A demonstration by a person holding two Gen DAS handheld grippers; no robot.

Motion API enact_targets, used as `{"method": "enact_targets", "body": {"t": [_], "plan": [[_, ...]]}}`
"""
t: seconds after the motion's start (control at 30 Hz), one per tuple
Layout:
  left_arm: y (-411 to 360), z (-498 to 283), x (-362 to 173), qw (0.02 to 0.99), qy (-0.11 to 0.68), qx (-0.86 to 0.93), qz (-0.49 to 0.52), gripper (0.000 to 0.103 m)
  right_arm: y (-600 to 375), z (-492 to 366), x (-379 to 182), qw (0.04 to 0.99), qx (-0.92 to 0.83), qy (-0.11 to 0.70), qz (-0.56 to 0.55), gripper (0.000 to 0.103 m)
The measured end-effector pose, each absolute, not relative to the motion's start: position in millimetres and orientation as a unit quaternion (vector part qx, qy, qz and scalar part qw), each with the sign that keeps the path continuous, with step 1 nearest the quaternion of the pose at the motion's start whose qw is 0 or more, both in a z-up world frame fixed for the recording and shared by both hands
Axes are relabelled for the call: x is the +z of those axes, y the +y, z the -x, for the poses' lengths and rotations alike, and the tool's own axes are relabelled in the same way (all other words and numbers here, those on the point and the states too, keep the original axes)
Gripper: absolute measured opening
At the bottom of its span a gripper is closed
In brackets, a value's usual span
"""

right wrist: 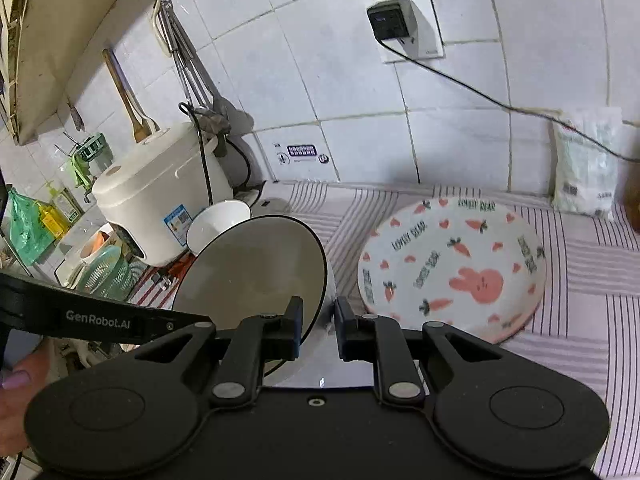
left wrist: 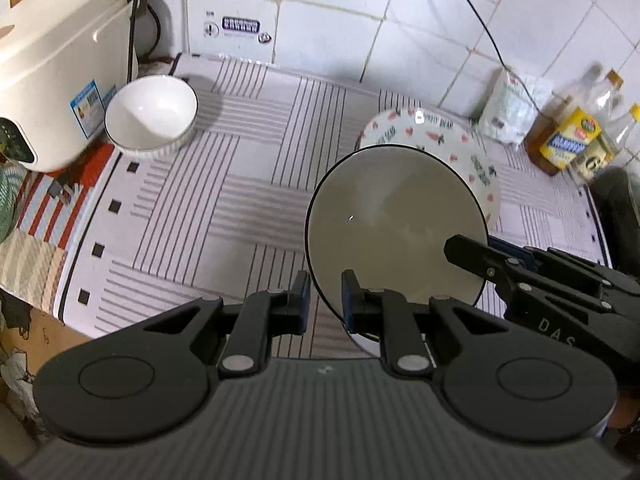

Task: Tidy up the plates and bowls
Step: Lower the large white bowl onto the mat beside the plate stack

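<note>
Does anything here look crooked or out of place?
Yes: the black-rimmed bowl is tipped steeply on its side, held at its rim by both the left gripper and the right gripper, near the carrot plate. Nothing looks spilled or broken.

The left hand-held gripper (left wrist: 326, 300) is showing matte black linkages, silver pivot screws and blue pads. The right hand-held gripper (right wrist: 319, 320) is wearing all black. A lilac-painted thumbnail (right wrist: 16, 380) is showing.

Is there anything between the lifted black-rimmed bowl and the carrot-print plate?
Nothing visible. The bowl, rim between both tongs, left and right, hangs beside the plate with only bare striped cloth around.
</note>
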State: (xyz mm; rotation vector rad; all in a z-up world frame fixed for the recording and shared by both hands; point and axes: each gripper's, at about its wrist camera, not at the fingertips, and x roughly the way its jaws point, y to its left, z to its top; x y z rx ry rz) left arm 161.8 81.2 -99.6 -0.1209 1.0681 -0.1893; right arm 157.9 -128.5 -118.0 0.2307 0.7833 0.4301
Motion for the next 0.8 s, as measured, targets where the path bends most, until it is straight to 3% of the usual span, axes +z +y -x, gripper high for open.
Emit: {"method": "enact_targets", "body": {"t": [0.2, 0.8], "plan": [[70.0, -155.3, -114.4, 0.844, 0.524, -0.099, 0.045, 0.015, -131.7, -140.7, -136.0, 0.896, 0.194, 0.384, -0.107, 0.021], [46.3, -172.0, -151.9, 0.789, 0.6, -0.119, 0.05, 0.017, -106.2, -134.4, -162.3, 0.904, 0.136, 0.395, 0.097, 0.02]]}}
